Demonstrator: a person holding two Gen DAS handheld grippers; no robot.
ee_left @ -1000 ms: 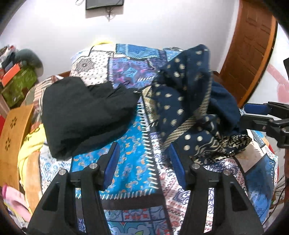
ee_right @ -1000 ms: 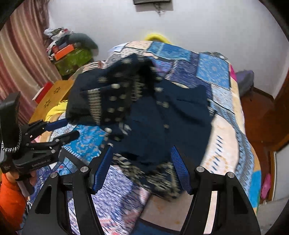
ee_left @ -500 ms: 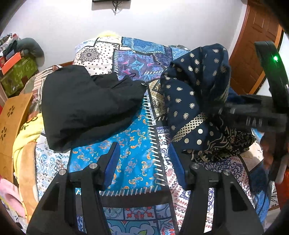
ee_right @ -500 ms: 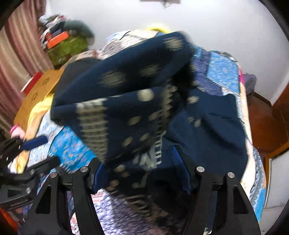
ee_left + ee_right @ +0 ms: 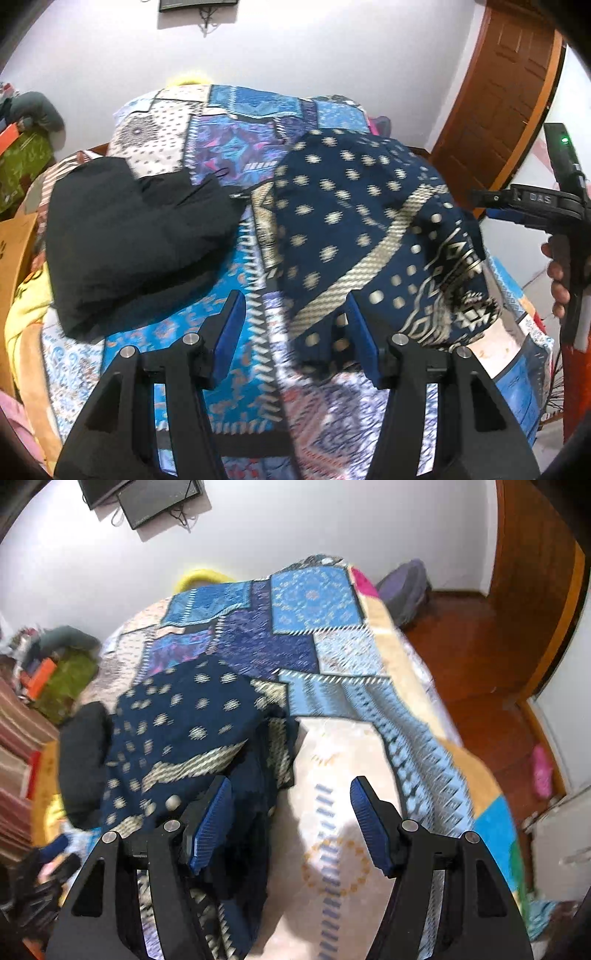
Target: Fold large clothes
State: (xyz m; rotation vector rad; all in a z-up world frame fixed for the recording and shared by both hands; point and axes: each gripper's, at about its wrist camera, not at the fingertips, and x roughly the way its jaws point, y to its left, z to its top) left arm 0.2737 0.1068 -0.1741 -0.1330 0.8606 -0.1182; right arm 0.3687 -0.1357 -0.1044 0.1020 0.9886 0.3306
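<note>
A navy garment with gold dots and bands (image 5: 351, 221) lies in a loose heap on the right half of a patchwork bedspread (image 5: 236, 266). A black garment (image 5: 136, 236) lies crumpled to its left. My left gripper (image 5: 295, 334) hovers open over the bed's near end, and the navy garment's lower edge reaches in between the pads without being pressed. A hand holds my right gripper (image 5: 480, 204) at the far right, off the cloth. In the right wrist view that gripper (image 5: 291, 823) is open over a cream patch, with the navy garment (image 5: 184, 731) beside its left finger.
A wooden door (image 5: 498, 110) stands at the right behind the bed. A green box (image 5: 18, 166) and yellow cloth (image 5: 22, 306) crowd the left side. Wooden floor (image 5: 480, 646) runs along the bed's right, with a grey bag (image 5: 404, 587) and a pink item (image 5: 541, 771).
The navy garment was raised and bunched in front of the right gripper; now it has dropped and spread lower. The right gripper has swung off to the right and rolled. The left gripper shifted slightly.
</note>
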